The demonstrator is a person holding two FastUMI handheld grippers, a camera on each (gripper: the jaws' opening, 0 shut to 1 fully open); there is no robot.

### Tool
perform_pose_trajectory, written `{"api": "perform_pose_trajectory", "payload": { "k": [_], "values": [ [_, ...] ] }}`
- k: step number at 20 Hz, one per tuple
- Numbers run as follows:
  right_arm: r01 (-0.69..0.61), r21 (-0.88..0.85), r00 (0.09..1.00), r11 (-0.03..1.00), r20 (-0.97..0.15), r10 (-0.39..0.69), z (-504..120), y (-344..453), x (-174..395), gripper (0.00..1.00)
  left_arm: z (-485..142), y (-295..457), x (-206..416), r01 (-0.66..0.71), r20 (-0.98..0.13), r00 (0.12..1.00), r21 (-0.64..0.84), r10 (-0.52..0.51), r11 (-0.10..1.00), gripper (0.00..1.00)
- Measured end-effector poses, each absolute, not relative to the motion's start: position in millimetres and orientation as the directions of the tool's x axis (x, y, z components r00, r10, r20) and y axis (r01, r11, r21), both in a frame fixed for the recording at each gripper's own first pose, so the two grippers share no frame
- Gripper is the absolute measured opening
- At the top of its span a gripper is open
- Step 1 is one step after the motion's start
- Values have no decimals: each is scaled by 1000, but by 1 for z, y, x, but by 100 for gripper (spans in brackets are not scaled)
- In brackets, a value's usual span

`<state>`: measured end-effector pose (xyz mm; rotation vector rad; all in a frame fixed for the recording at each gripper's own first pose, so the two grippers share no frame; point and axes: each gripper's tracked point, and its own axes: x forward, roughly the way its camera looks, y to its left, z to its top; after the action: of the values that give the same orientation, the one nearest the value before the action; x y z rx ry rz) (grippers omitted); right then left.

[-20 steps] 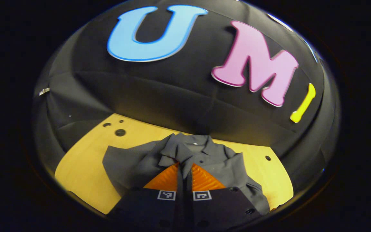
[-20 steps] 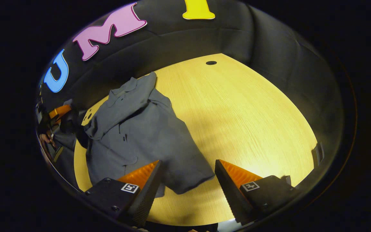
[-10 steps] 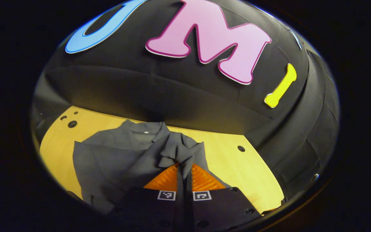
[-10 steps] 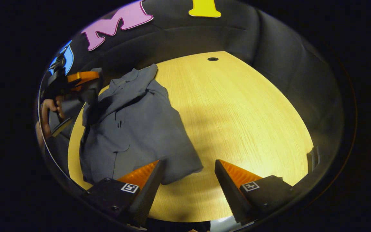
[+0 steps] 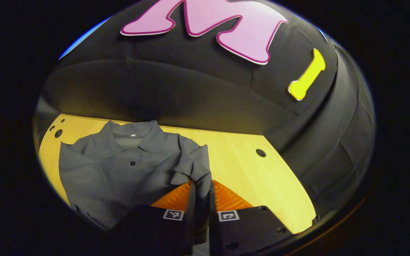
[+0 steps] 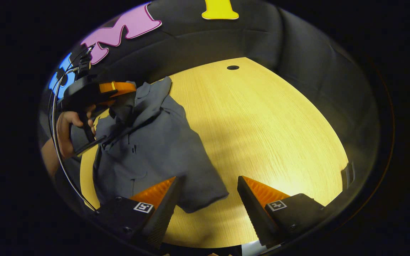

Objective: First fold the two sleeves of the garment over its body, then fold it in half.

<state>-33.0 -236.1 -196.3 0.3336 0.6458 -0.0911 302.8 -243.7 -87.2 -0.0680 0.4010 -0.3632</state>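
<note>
Your left tongs (image 5: 201,185) pinch the grey shirt's (image 5: 119,170) sleeve (image 5: 194,167). The right gripper view shows your hand (image 6: 66,128) lifting it; your right tongs (image 6: 206,192) gape wide above the counter (image 6: 269,135).

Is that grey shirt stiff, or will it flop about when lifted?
Probably floppy: the sleeve pinched in the left gripper bunches into soft folds. The grey shirt drapes flat on the table, so it likely sags and is light.
</note>
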Motion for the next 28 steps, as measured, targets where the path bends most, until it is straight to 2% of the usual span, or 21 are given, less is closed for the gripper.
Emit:
{"api": "perform_pose_trajectory", "payload": {
  "k": [3, 4, 6, 10, 11, 12, 13, 16, 17, 18, 25, 26, 27, 28],
  "values": [
    [188, 274, 790, 943, -612, 20, -198, -237, -29, 99, -82, -241, 293, 355, -363, 850, -142, -383, 924, 59],
    [185, 270, 786, 945, -617, 22, -198, -237, -27, 99, -77, -230, 289, 353, -351, 858, -130, -376, 927, 76],
    [174, 269, 781, 947, -624, 33, -198, -236, -23, 99, -66, -202, 274, 345, -332, 874, -88, -354, 934, 98],
    [162, 269, 762, 950, -646, 53, -205, -231, -13, 99, -61, -131, 223, 329, -316, 896, -5, -313, 944, 96],
    [157, 273, 755, 949, -653, 63, -207, -228, -9, 99, -67, -113, 208, 316, -324, 898, 6, -297, 949, 92],
    [149, 278, 749, 949, -658, 75, -209, -225, -5, 99, -73, -94, 190, 300, -340, 898, 10, -278, 954, 92],
    [141, 279, 743, 950, -664, 85, -212, -222, -1, 99, -83, -74, 175, 279, -357, 898, 9, -257, 960, 96],
    [105, 267, 701, 958, -703, 120, -229, -210, 4, 99, -127, -27, 123, 209, -438, 878, -10, -193, 978, 96],
    [94, 257, 687, 962, -716, 125, -236, -207, 5, 99, -142, -12, 107, 182, -464, 871, -10, -165, 983, 92],
    [85, 246, 675, 966, -727, 125, -239, -205, 4, 99, -158, 3, 93, 146, -490, 862, -12, -134, 989, 96],
    [31, 202, 642, 979, -755, 135, -244, -183, 3, 99, -231, 84, 36, -78, -594, 804, -33, 44, 996, 96],
    [30, 186, 637, 982, -761, 124, -245, -181, 1, 99, -238, 89, 34, -100, -602, 796, -33, 60, 994, 100],
    [30, 161, 634, 986, -766, 106, -247, -180, 1, 99, -244, 94, 30, -117, -610, 789, -33, 73, 993, 96],
    [29, 131, 632, 991, -771, 84, -248, -179, 1, 99, -248, 97, 27, -127, -616, 784, -34, 80, 991, 96]
  ]
}}
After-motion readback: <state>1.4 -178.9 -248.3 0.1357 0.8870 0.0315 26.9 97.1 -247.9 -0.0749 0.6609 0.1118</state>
